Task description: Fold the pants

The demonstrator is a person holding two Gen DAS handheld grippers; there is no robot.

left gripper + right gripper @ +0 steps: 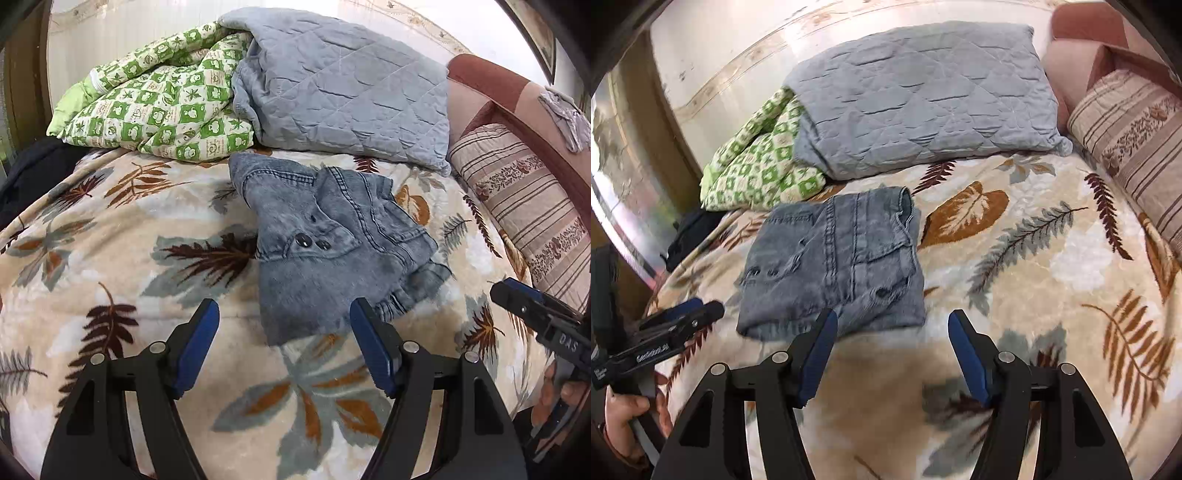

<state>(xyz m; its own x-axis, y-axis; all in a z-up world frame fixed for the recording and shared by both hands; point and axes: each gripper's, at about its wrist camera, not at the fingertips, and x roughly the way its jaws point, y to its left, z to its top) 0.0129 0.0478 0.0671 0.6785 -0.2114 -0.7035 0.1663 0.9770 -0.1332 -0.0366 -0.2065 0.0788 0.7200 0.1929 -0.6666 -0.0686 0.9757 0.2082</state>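
Faded blue-grey denim pants (325,240) lie folded into a compact bundle on the leaf-patterned blanket (110,258); they also show in the right wrist view (834,262). My left gripper (284,314) is open and empty, just in front of the bundle's near edge. My right gripper (892,325) is open and empty, at the bundle's near right corner. The right gripper shows at the right edge of the left wrist view (517,295); the left gripper shows at the left of the right wrist view (690,310).
A grey quilted pillow (343,85) and a green checked quilt (159,99) lie behind the pants. A striped cushion (524,206) leans on a pink sofa arm (491,74) at right. A dark garment (690,232) lies at the blanket's left edge.
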